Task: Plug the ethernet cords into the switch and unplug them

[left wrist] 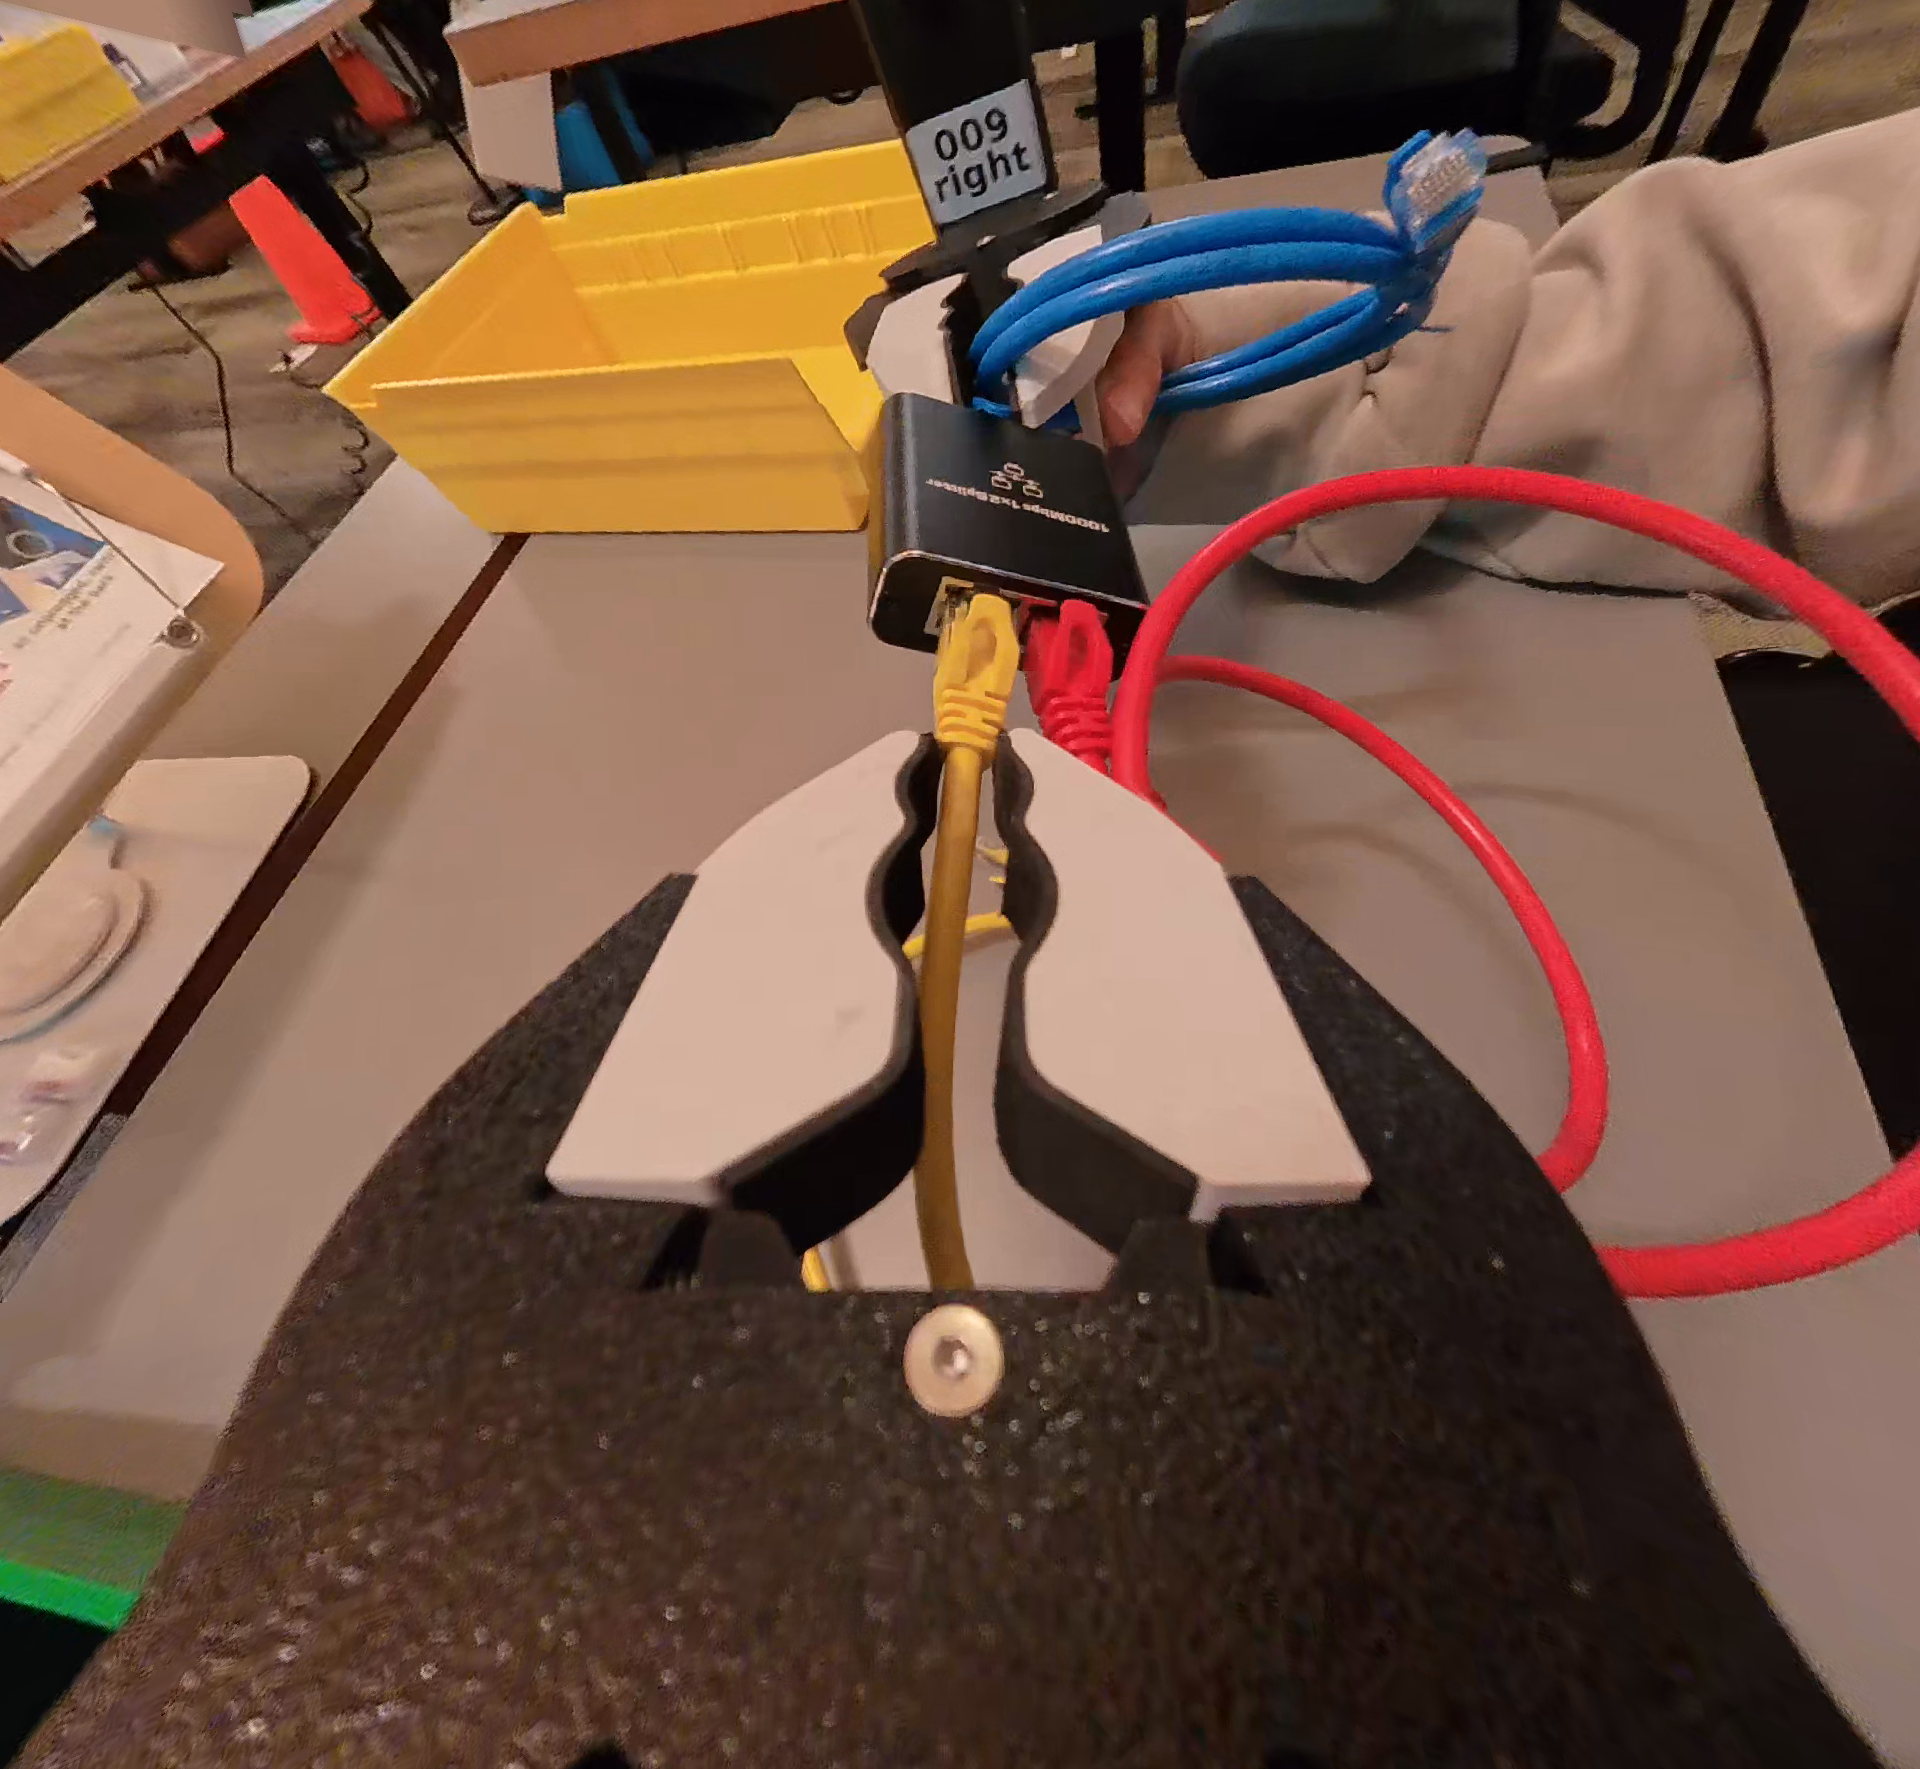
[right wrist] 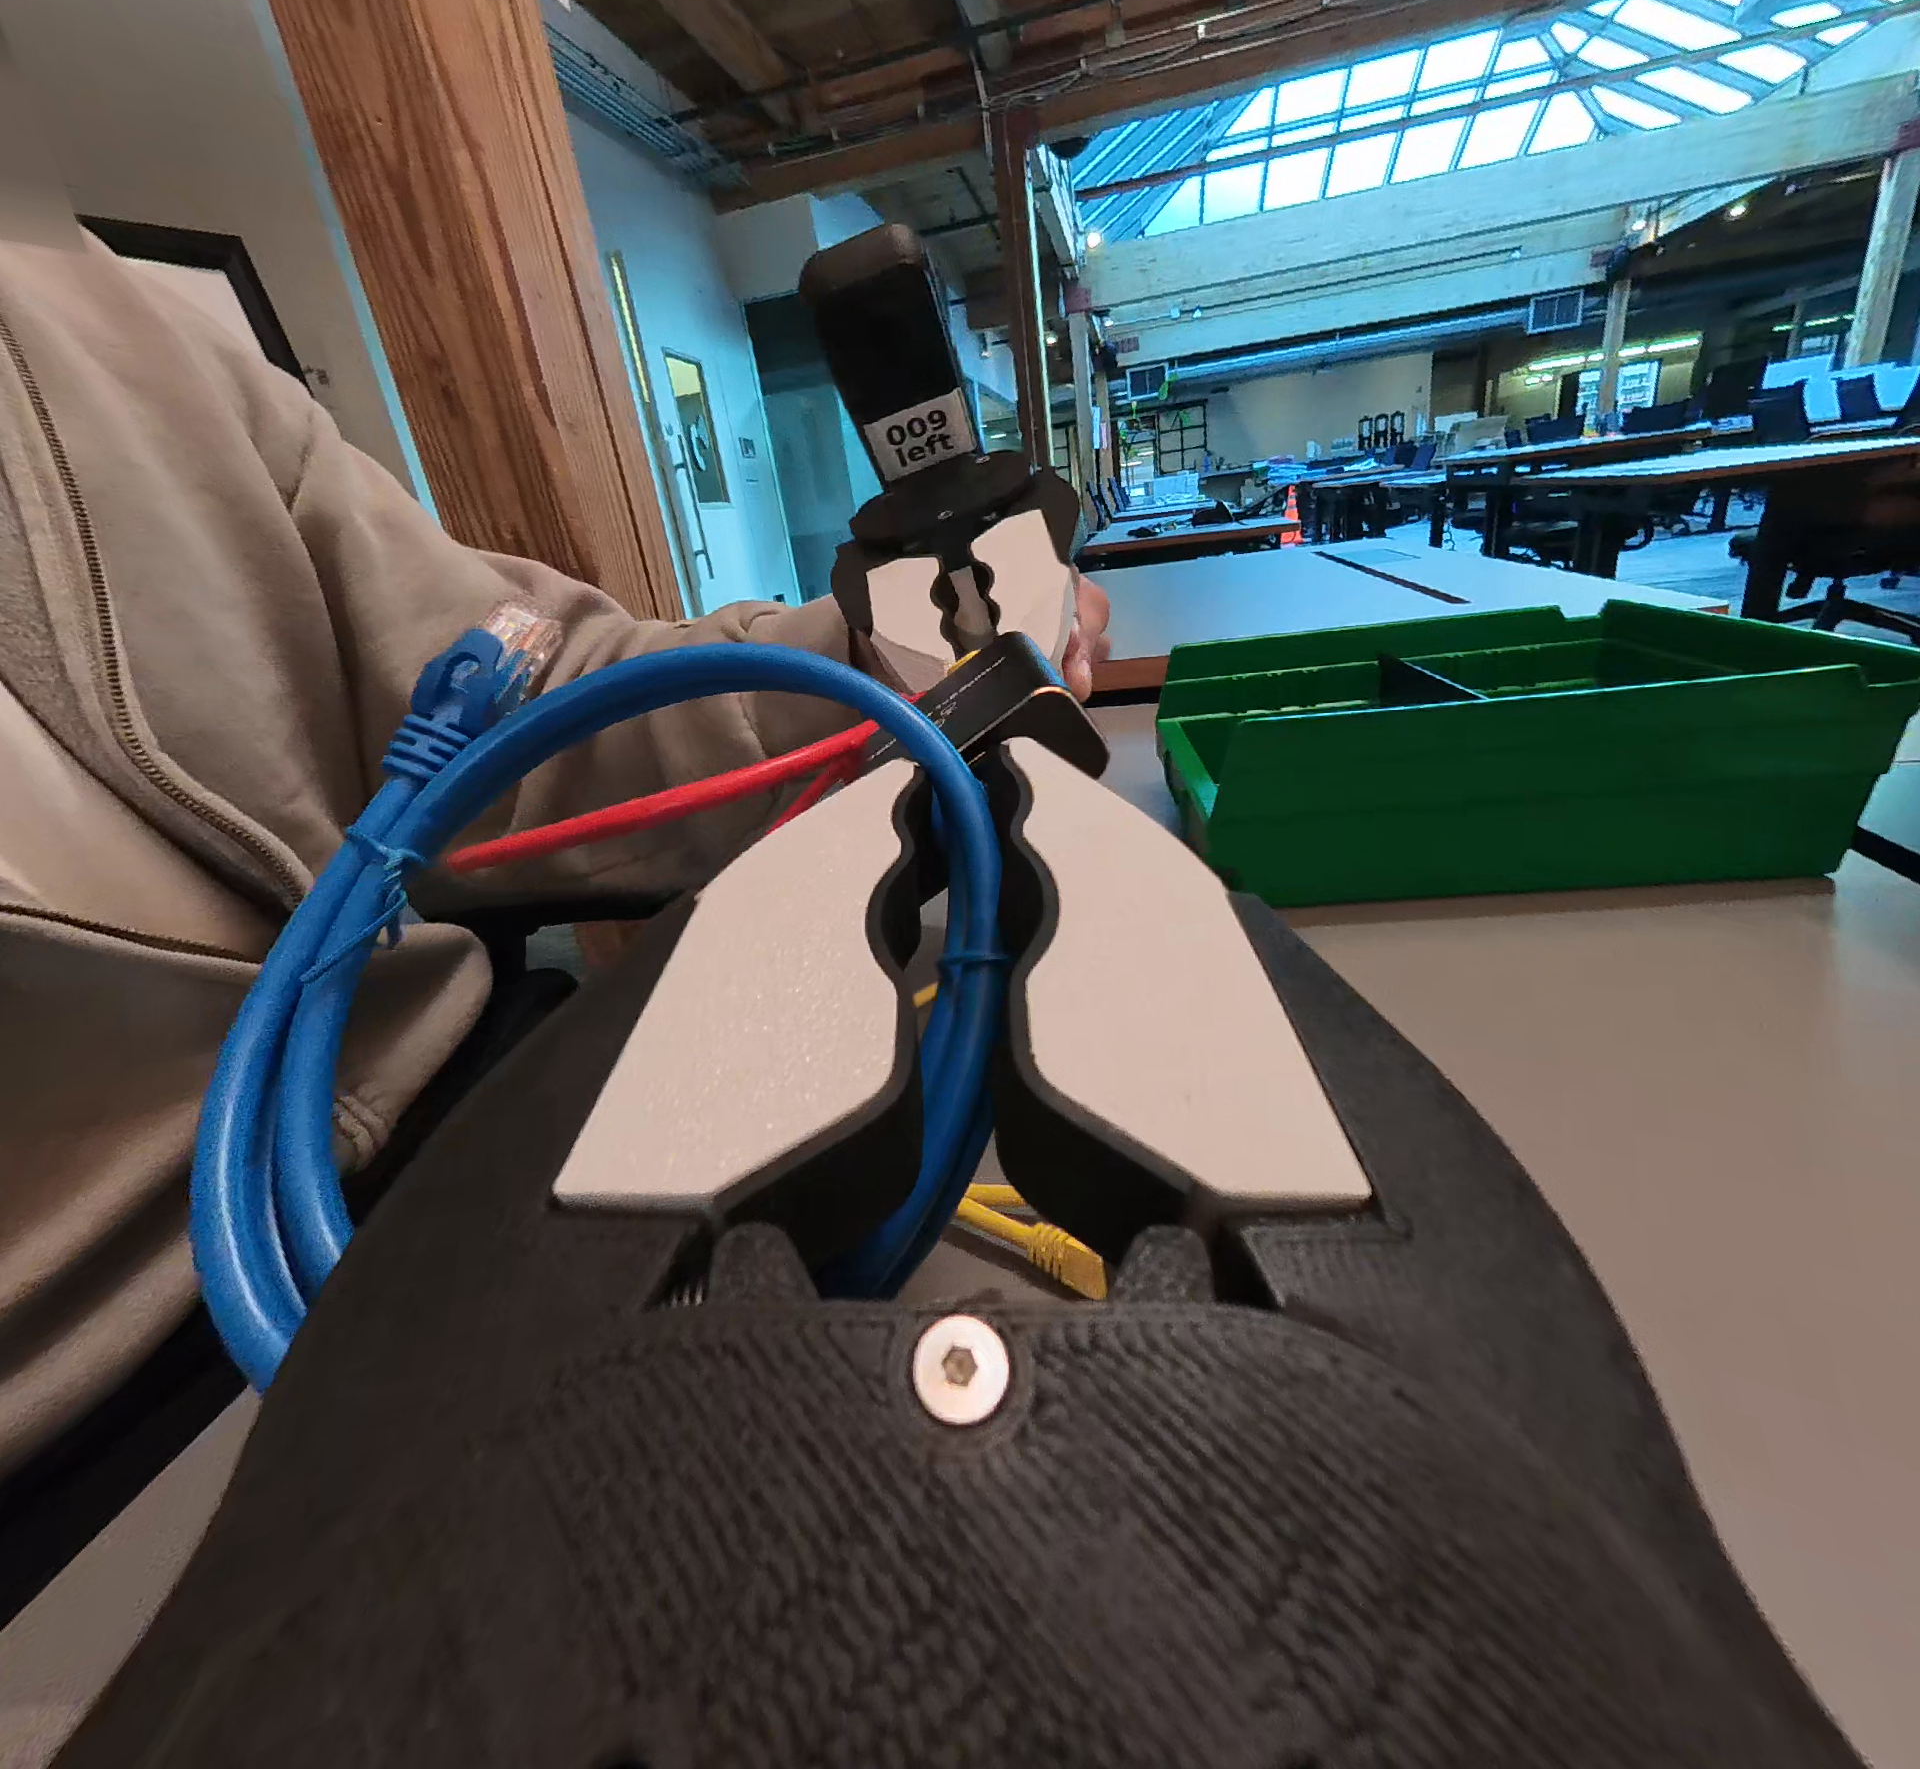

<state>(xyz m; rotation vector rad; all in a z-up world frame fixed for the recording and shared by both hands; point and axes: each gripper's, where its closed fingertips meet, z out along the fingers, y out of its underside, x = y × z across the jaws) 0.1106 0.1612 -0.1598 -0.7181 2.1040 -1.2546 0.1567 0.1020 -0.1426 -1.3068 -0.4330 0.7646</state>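
Observation:
The black switch point(left wrist: 997, 524) is tilted a little above the grey table point(left wrist: 582, 784). A yellow cord point(left wrist: 951, 940) is plugged into its near left port and a red cord point(left wrist: 1507, 888) into the near right port. My left gripper point(left wrist: 964, 743) is shut on the yellow cord just behind its plug. My right gripper point(right wrist: 961, 774) is shut on a coiled blue cord point(right wrist: 312, 1044) at the switch's point(right wrist: 1003, 691) far end; the blue cord's joint with the switch is hidden. One blue plug point(right wrist: 468, 670) hangs free. A loose yellow plug point(right wrist: 1049, 1252) lies on the table.
A yellow bin point(left wrist: 623, 410) stands just behind the switch on the left. A green bin point(right wrist: 1507, 763) stands on the table to the right. The person's sleeve point(left wrist: 1558, 369) rests near the red loop. Papers point(left wrist: 62, 628) lie at the far left. Across from one pair of fingers to the other is roughly 8 cm.

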